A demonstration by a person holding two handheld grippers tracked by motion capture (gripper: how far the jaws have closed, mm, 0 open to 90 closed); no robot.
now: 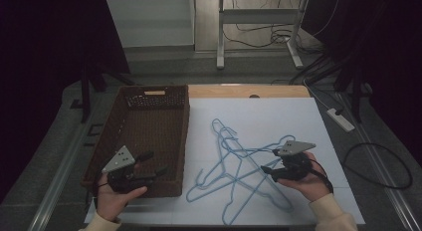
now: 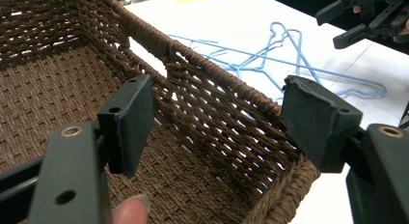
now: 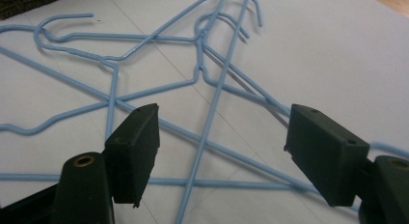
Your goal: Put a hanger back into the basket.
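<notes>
R gripper hovers over the blue wire hangers, jaws wide apart w/ nothing between, hangers on the sheet below. Hangers lie tangled mid white sheet, nearer its front edge, just R of the wicker basket. L gripper gapes empty over basket's front-R corner.
</notes>
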